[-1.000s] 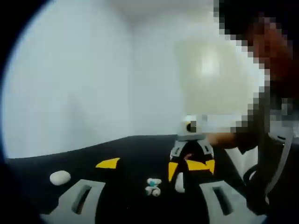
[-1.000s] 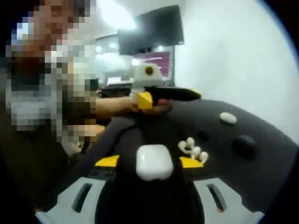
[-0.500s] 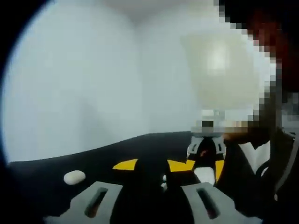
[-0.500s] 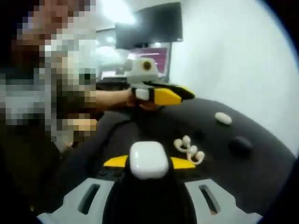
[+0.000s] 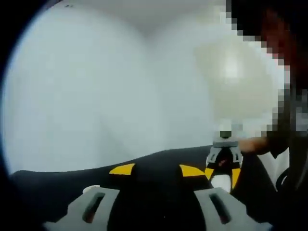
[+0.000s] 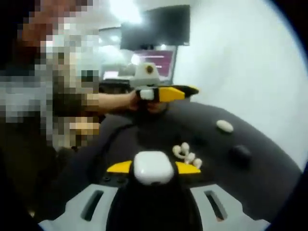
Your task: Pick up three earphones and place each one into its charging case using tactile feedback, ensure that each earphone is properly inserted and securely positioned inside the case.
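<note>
My right gripper [image 6: 153, 167] is shut on a white charging case [image 6: 153, 168], whose lid looks closed. Beyond it, several white earphones [image 6: 185, 154] lie in a small heap on the black table [image 6: 269, 178]. My left gripper [image 6: 166, 93] hovers above the table's far side, held by a person's hand. In the left gripper view my left gripper [image 5: 157, 170] is open, with bare black table between its yellow tips. The right gripper [image 5: 223, 166] stands to the right there, with the white case [image 5: 222, 182] in its jaws.
A white oval case [image 6: 224, 126] and a dark rounded case [image 6: 240, 153] lie to the right of the earphones. The white oval [image 5: 91, 188] peeks out behind my left jaw. A person sits at the left, and a dark screen [image 6: 155, 26] hangs on the far wall.
The left gripper view has tilted up and the earphones have dropped out of it. Its jaws stand closer together than a second ago. The right gripper still holds the case.
</note>
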`<state>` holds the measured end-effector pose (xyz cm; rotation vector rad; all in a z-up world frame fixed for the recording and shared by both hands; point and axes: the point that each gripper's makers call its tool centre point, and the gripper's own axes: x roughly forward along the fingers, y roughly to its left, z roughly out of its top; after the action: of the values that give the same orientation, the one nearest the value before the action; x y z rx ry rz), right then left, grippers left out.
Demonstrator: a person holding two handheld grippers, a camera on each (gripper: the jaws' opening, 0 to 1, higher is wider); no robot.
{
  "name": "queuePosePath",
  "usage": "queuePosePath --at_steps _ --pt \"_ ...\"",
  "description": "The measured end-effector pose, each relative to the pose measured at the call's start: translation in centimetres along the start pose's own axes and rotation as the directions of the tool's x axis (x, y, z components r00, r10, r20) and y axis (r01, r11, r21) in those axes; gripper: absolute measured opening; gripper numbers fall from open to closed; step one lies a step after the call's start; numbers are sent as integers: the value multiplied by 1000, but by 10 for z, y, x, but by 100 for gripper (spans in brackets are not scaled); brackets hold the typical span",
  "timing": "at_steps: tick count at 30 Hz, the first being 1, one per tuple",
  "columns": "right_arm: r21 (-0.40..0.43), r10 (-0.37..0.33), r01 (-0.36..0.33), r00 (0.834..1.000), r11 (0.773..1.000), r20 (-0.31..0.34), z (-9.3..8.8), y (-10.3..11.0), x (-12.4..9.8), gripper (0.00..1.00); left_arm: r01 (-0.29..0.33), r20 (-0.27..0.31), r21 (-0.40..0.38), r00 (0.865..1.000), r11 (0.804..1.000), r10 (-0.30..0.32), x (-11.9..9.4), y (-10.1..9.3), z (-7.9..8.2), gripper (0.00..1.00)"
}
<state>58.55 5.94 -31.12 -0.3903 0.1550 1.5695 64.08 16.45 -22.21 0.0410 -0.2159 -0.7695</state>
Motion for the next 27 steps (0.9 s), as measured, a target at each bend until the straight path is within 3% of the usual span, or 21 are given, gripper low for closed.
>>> queuePosePath --at_steps 6,9,13,19,20,22,23,27 --pt "49 -102 101 995 994 18 3 -29 -14 33 -40 -7 -33 999 999 39 -1 13 -4 28" --pt "84 -194 191 981 978 29 3 -49 -23 33 -38 -21 -26 999 999 37 -1 11 -7 28" --pt "134 -296 299 954 945 -36 -13 -77 -38 33 -23 -45 -2 999 1000 23 1 6 -12 28" --pt "231 -428 437 899 869 -89 -30 -110 -67 33 -25 -52 5 998 1000 25 1 6 -14 27" --pt "237 -430 442 897 865 -105 -34 -112 -70 34 -26 -53 5 998 1000 26 1 7 -14 27" --pt "317 -465 477 878 820 -117 -39 -120 -78 34 -27 -54 4 998 1000 28 1 7 -14 27" --pt "320 -482 493 868 809 -118 -40 -124 -83 34 -27 -55 3 998 1000 27 1 7 -15 27" --pt "304 -555 585 810 752 -187 -54 -136 -101 34 -34 -56 0 998 999 34 0 8 -15 26"
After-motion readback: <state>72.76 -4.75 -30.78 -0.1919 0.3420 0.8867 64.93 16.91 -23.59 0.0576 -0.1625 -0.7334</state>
